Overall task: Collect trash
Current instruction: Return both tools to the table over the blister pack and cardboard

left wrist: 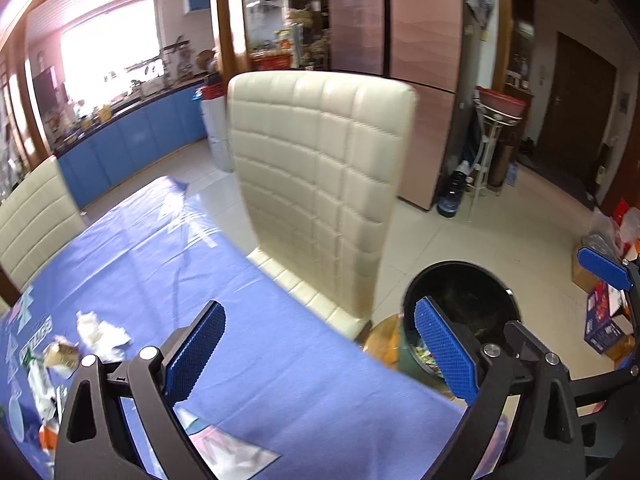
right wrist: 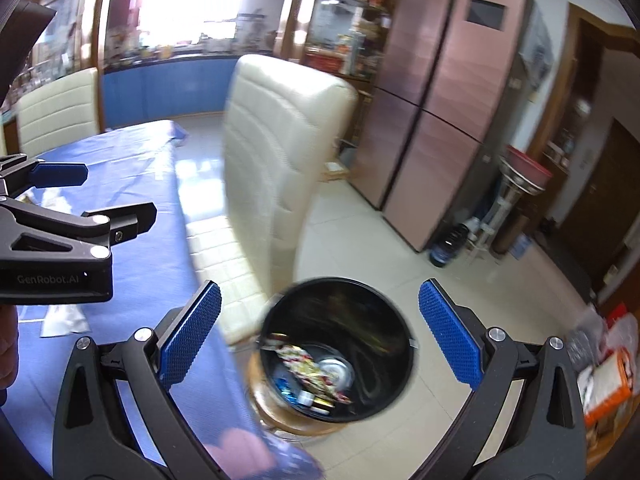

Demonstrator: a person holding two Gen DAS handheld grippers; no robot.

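Trash [left wrist: 102,334] lies on the blue tablecloth [left wrist: 280,380] at the table's left part in the left wrist view: crumpled white paper with a brownish crumpled wrapper [left wrist: 60,356] just beside it and more scraps strung toward the near edge, the loose row running roughly from the table's middle toward the camera; blur hides any finer direction. Beside the table's corner, on the floor, stands a round black bin [right wrist: 336,344], its mouth upward, holding colourful wrappers, a shiny round lid or can end and small dark pieces. The right gripper [right wrist: 320,336] hangs over the bin, its blue pads wide apart with nothing between them, the bin's opening framed in the gap. The left gripper [left wrist: 320,352] is over the table edge, jaws likewise spread wide and empty; the scraps lie left of its left finger, outside the gap. A cream padded chair [left wrist: 324,184] stands between table and bin, a pink refrigerator [left wrist: 420,40] behind.
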